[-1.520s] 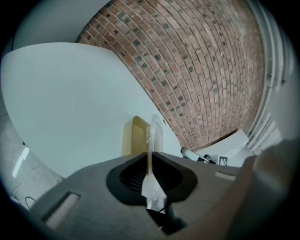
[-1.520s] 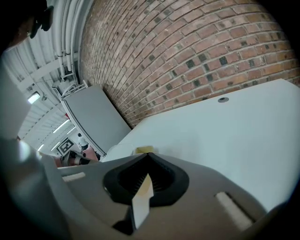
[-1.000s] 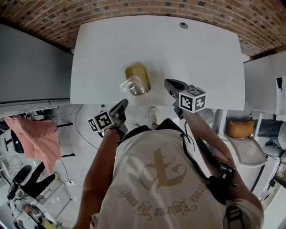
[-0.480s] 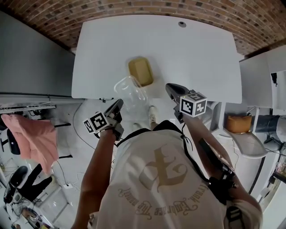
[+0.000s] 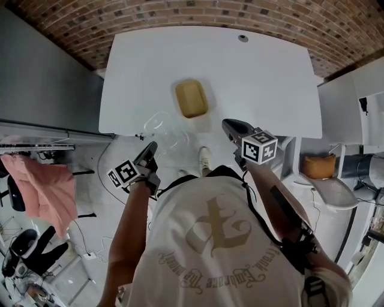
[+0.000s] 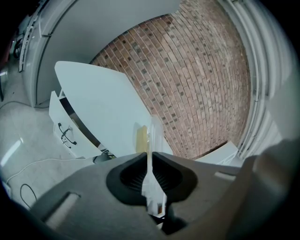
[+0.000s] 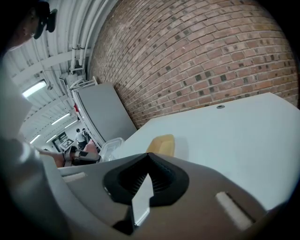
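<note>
A yellow block (image 5: 192,99) lies near the front edge of the white table (image 5: 258,78). My left gripper (image 5: 150,147) is shut on the rim of a clear plastic container (image 5: 163,127) and holds it off the table's front edge, left of the block. In the left gripper view the container (image 6: 153,136) stands edge-on between the jaws of the left gripper (image 6: 150,157), with the block (image 6: 140,138) behind it. My right gripper (image 5: 228,125) hangs shut and empty just off the table edge, right of the block. The right gripper (image 7: 149,157) points at the block (image 7: 161,143) and the container (image 7: 110,147).
A brick wall (image 5: 180,12) runs behind the table. A grey panel (image 5: 42,66) stands at the left, with pink cloth (image 5: 39,186) on the floor below. A white unit (image 5: 354,96) and a chair with a tan cushion (image 5: 315,168) are at the right.
My left gripper has drawn the clear container back and to the left, away from the yellow block and off the table edge. The block stays on the table. The right gripper barely moved.
</note>
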The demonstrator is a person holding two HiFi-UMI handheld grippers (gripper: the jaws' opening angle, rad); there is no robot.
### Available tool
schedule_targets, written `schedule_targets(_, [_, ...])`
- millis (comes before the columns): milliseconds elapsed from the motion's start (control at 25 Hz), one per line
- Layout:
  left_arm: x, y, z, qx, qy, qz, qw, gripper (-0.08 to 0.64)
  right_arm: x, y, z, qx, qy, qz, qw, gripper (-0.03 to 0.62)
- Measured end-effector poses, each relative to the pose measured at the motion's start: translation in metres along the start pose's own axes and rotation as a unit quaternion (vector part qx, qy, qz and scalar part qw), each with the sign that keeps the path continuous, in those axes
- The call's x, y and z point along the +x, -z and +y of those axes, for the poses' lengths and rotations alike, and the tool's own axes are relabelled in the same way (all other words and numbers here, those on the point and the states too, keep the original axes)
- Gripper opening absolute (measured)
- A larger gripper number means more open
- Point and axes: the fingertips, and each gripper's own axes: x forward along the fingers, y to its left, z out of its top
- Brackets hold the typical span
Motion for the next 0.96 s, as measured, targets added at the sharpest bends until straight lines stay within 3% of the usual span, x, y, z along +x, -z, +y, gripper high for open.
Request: schedule_targets(960, [-0.010, -0.014, 0.015, -0.018, 0.006, -0.016, 0.9997, 0.037, 0.018, -0.003, 0.013, -0.019, 0.003, 0.002, 1.000, 0.008])
